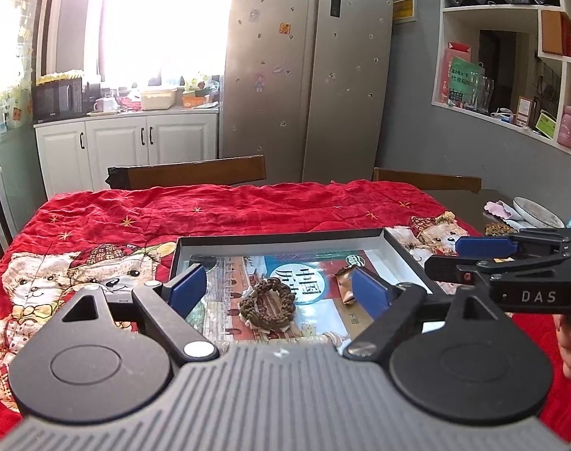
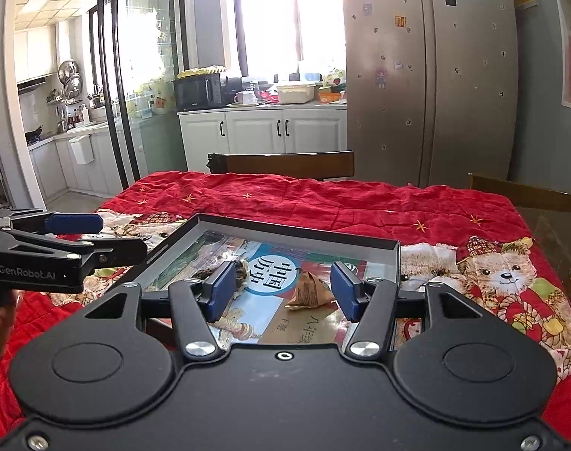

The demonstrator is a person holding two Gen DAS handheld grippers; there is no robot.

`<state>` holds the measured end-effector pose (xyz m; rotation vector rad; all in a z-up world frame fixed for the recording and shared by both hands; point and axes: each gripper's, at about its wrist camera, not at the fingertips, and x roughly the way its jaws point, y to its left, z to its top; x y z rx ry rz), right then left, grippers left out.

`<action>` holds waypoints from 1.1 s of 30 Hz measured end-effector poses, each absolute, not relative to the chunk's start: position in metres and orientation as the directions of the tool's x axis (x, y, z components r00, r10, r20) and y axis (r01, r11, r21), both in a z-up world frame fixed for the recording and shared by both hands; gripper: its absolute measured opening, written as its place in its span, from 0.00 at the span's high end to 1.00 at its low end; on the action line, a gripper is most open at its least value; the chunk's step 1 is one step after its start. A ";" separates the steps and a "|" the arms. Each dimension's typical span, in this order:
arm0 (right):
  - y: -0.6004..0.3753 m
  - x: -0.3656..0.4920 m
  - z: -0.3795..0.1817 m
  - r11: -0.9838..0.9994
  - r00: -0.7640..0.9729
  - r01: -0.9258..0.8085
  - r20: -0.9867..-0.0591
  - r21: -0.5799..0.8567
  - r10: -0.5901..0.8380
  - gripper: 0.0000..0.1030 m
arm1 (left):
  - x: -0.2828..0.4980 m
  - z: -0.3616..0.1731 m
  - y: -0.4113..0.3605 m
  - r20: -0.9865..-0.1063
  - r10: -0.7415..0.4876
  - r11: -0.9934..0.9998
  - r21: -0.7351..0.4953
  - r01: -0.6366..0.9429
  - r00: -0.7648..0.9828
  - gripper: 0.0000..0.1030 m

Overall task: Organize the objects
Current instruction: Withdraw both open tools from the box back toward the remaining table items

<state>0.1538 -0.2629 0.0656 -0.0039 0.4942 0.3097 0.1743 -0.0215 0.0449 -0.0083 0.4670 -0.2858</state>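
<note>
Currently both tongs stand wide, holding nothing. Left tongs (image 1: 281, 289) frame the brown braided cord ring (image 1: 267, 310), which lies dead ahead at 12 o'clock on the illustrated book (image 1: 248, 274) inside the shallow grey-rimmed box lid (image 1: 278, 238). Right tongs (image 2: 283, 295) face the tan folded paper packet (image 2: 308, 291), slightly toward 1 o'clock. Judgement: left tongs sit nearer the ring; no clear long axis.
</note>
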 end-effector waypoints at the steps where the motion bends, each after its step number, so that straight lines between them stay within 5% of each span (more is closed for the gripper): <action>1: -0.264 0.151 0.066 0.953 0.835 -0.294 -0.466 0.069 0.291 0.45 | 0.172 0.045 -0.021 -0.441 -0.275 0.960 -0.073 0.271 0.855 0.11; 33: -0.254 0.069 0.056 0.937 0.817 -0.350 -0.489 0.000 0.305 0.33 | 0.095 0.048 -0.010 -0.422 -0.316 0.942 -0.033 0.334 0.850 0.01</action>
